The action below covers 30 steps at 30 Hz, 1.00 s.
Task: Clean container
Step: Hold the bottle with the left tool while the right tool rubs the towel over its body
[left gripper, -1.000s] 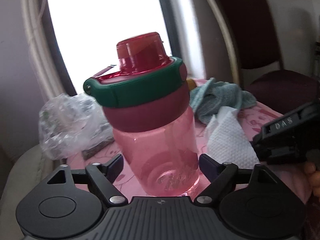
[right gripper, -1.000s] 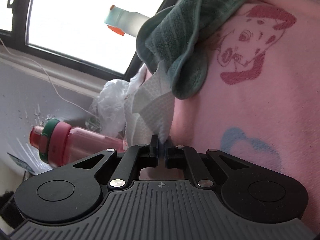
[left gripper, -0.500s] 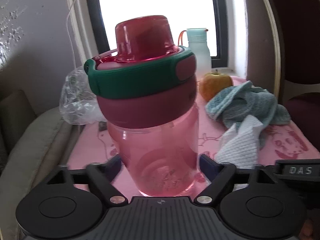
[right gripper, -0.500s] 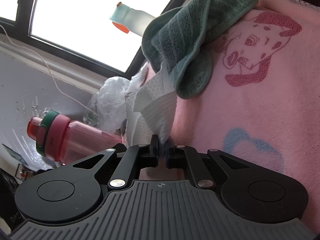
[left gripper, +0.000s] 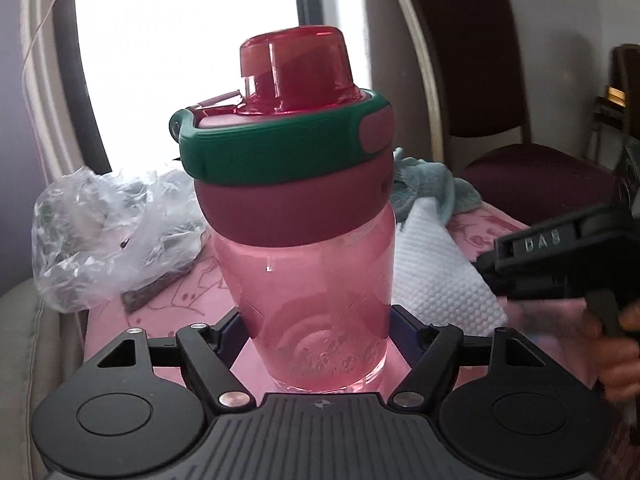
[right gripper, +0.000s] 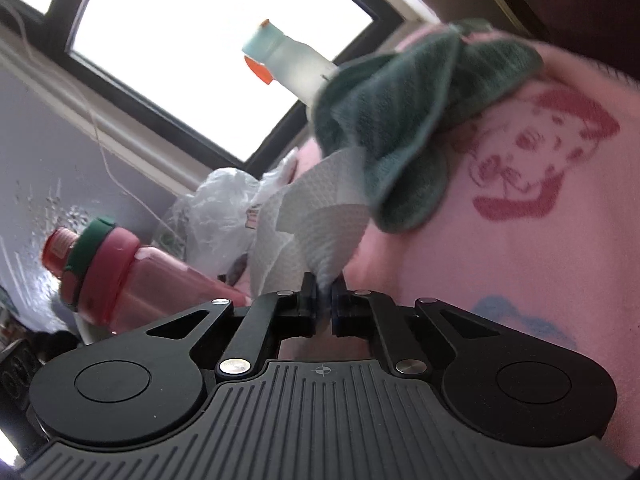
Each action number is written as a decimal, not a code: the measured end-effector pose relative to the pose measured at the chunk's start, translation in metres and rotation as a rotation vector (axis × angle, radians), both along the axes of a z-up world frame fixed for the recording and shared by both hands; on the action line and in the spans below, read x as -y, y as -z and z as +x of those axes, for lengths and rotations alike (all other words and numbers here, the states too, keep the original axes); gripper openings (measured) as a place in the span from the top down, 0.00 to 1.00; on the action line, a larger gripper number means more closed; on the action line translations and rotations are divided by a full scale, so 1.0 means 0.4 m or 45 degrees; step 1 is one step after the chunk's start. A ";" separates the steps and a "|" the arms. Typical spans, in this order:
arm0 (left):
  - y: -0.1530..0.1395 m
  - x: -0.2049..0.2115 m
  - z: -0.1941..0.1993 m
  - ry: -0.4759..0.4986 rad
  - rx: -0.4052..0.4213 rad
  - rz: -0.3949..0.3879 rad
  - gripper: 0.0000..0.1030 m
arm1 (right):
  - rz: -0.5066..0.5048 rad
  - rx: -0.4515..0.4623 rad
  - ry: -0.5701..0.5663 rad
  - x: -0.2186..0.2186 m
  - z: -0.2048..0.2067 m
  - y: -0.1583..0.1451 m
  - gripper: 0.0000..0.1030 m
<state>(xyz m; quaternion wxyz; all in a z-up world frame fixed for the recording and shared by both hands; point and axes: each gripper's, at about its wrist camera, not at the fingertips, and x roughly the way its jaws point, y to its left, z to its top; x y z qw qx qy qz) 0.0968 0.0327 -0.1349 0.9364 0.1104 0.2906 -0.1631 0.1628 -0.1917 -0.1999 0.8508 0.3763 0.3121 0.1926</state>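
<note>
A pink see-through bottle (left gripper: pixel 312 280) with a green band and red cap stands upright between the fingers of my left gripper (left gripper: pixel 316 320), which is shut on its lower body. In the right wrist view the same bottle (right gripper: pixel 132 276) shows at the left, above a pink blanket. My right gripper (right gripper: pixel 324 300) is shut on a corner of a white paper towel (right gripper: pixel 320 220). The towel's far end lies under a green cloth (right gripper: pixel 404 128). In the left wrist view the right gripper (left gripper: pixel 560 256) sits to the right of the bottle, held by a hand (left gripper: pixel 624 340), beside the paper towel (left gripper: pixel 432 264).
A crumpled clear plastic bag (left gripper: pixel 100 232) lies left of the bottle. The pink blanket (right gripper: pixel 520 220) with a dog print covers the surface. A pale bottle with an orange cap (right gripper: pixel 292 60) stands by the window. A dark red chair (left gripper: pixel 520 140) is at the right.
My left gripper swung with the bottle still in it, so the window shifted left and the chair came into view. The right gripper kept hold of the paper towel and drew it out slightly.
</note>
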 end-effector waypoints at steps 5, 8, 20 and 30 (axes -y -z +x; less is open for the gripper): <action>0.005 0.011 0.004 0.005 0.019 0.003 0.30 | 0.044 0.035 -0.141 -0.029 -0.003 -0.070 0.94; 0.004 0.009 0.004 -0.003 0.022 0.000 0.30 | 0.023 0.005 -0.185 -0.058 0.006 -0.098 0.94; 0.000 0.006 0.003 -0.019 0.021 0.007 0.30 | 0.317 -0.307 -0.046 -0.075 0.109 0.023 0.93; 0.002 0.006 0.003 -0.015 0.024 0.013 0.30 | 0.475 -0.255 -0.078 -0.005 0.017 0.014 0.94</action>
